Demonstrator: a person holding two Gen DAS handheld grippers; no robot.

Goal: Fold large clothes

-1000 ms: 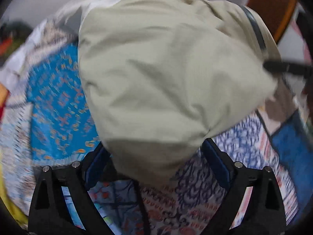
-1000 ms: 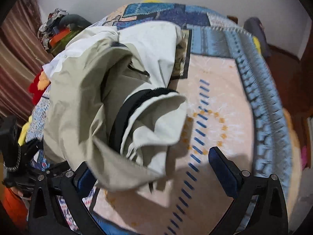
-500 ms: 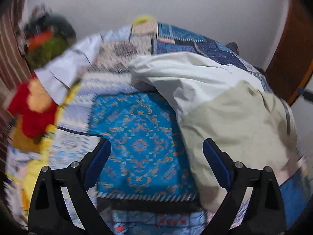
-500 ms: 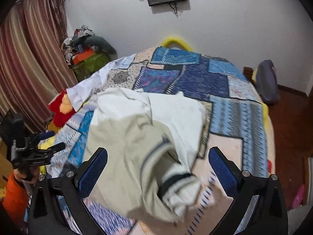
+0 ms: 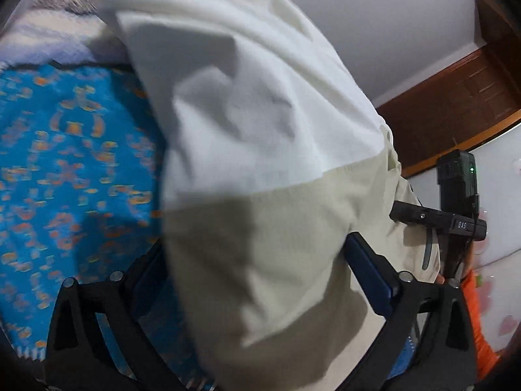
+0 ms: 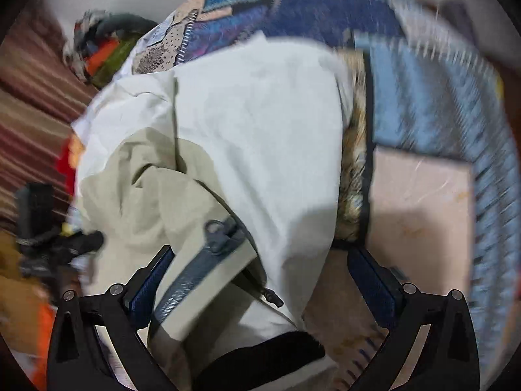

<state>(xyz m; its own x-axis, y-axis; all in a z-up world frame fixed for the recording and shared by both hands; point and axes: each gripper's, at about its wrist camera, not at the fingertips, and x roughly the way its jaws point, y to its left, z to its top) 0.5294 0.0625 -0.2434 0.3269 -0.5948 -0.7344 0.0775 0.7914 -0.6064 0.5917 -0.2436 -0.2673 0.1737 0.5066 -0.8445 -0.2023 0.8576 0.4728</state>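
the jacket (image 5: pixel 260 169), white in its upper half and beige lower down, fills most of the left wrist view and hides the bed behind it on that side. it lies bunched over the patchwork bedspread (image 5: pixel 65 163), whose bright blue patch with orange marks shows to the left of the cloth. the left gripper (image 5: pixel 257 273) has its 2 blue-padded fingers spread wide, and the beige cloth bulges down between them; whether either pad touches the cloth cannot be told. to the right of the jacket the other tool's black body (image 5: pixel 456 202) sits close against the beige edge, with an orange sleeve (image 5: pixel 475 312) below it. a brown wooden door (image 5: pixel 456 110) and a pale wall (image 5: pixel 374 16) close off that side.

in the right wrist view the jacket (image 6: pixel 260 137) again covers the middle, its grey-blue zipper strip (image 6: pixel 202 270) and pull lying just inside the left finger. the right gripper (image 6: pixel 260 280) is also spread wide, with the cloth heaped between the fingers and a black cuff (image 6: pixel 260 358) at the bottom edge. right of the jacket the bedspread (image 6: pixel 423 189) lies bare in a pink patch and a blue fringed border, the only open room. at the far left are striped curtains (image 6: pixel 29 97), a pile of clothes (image 6: pixel 101 52) and the blurred left tool (image 6: pixel 49 238).
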